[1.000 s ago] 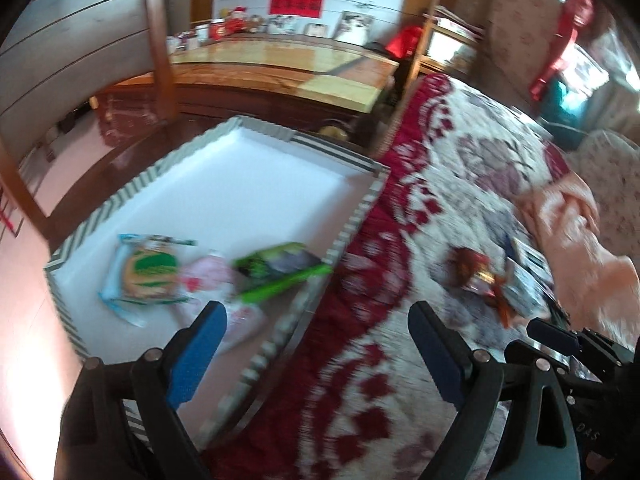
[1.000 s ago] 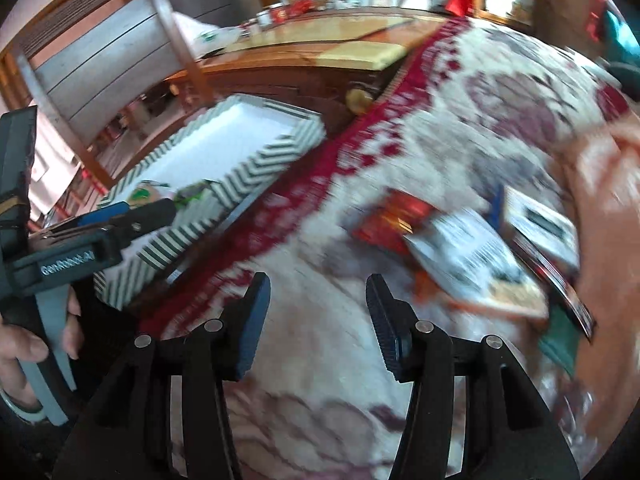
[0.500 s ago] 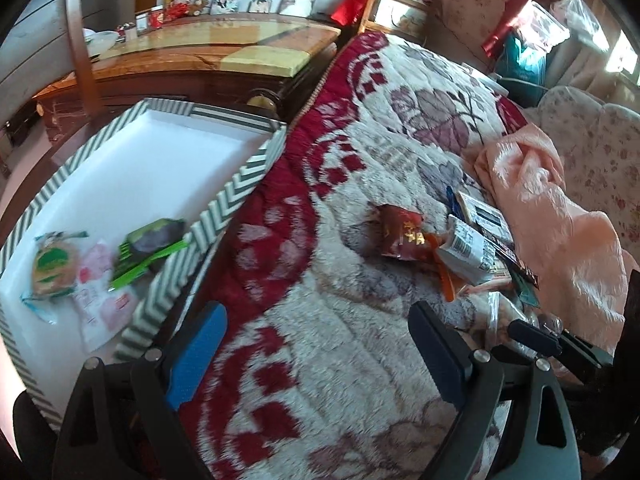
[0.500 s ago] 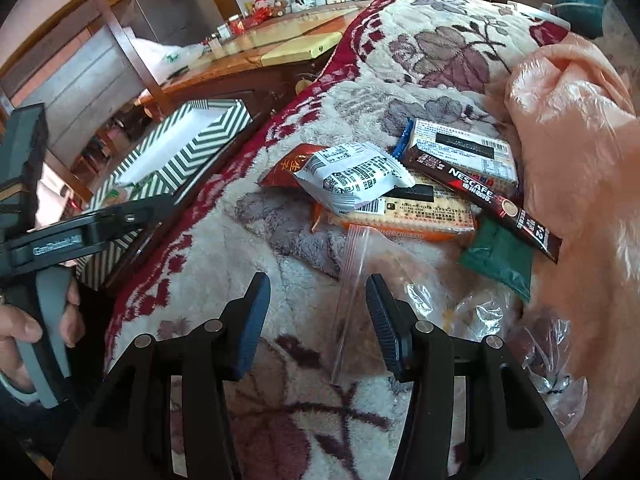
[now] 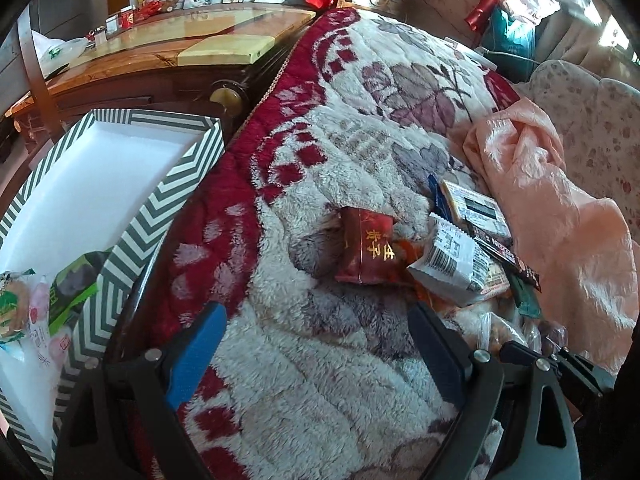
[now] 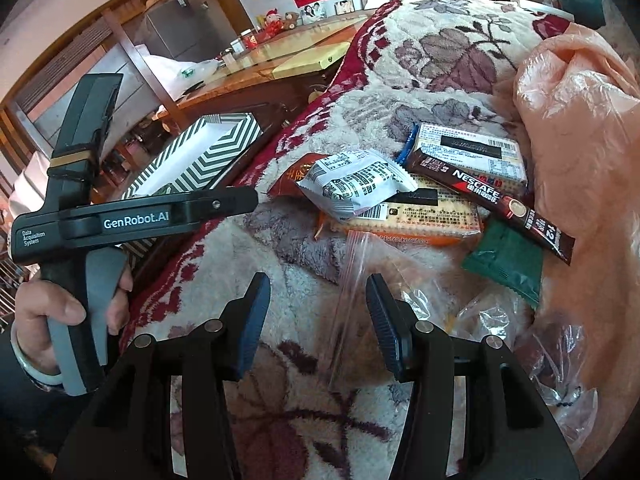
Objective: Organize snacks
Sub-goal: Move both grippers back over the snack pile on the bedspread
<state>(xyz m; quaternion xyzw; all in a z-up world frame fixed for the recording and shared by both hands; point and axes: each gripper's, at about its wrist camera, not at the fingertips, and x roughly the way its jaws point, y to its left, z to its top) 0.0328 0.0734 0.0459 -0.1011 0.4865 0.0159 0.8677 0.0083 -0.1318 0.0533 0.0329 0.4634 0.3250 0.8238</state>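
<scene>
the left gripper point(image 5: 316, 344) hangs over the red and cream floral blanket point(image 5: 320, 184) with its jaws spread wide and nothing between them; the right gripper point(image 6: 318, 312) is likewise released, its jaws apart over the blanket, with the edge of a clear zip bag point(image 6: 352, 280) lying between and just ahead of its fingertips; the snacks sit in a loose heap on the blanket beside a crumpled pink plastic sheet point(image 6: 576, 128); a white packet with black print and a barcode point(image 6: 356, 184) lies on top of a red packet with gold characters point(image 5: 366, 252) and an orange-edged biscuit pack point(image 6: 432, 220); a dark brown nescafe stick point(image 6: 492, 204) runs slantwise across the heap, touching a pale wafer pack with a blue end point(image 6: 472, 152); a dark green sachet point(image 6: 508, 264) lies just beside the stick's lower end; more clear bags point(image 6: 560, 344) bunch up at the near right; the green and white chevron box point(image 5: 168, 196) stands off the blanket's left edge, well apart from the heap, and holds a green packet point(image 5: 72, 288), a round biscuit in a green-printed wrapper point(image 5: 14, 308) and a pale pink pouch point(image 5: 44, 328) in its near corner; from the right wrist view, the person's left hand point(image 6: 60, 316) grips the grey handle of the left gripper.
</scene>
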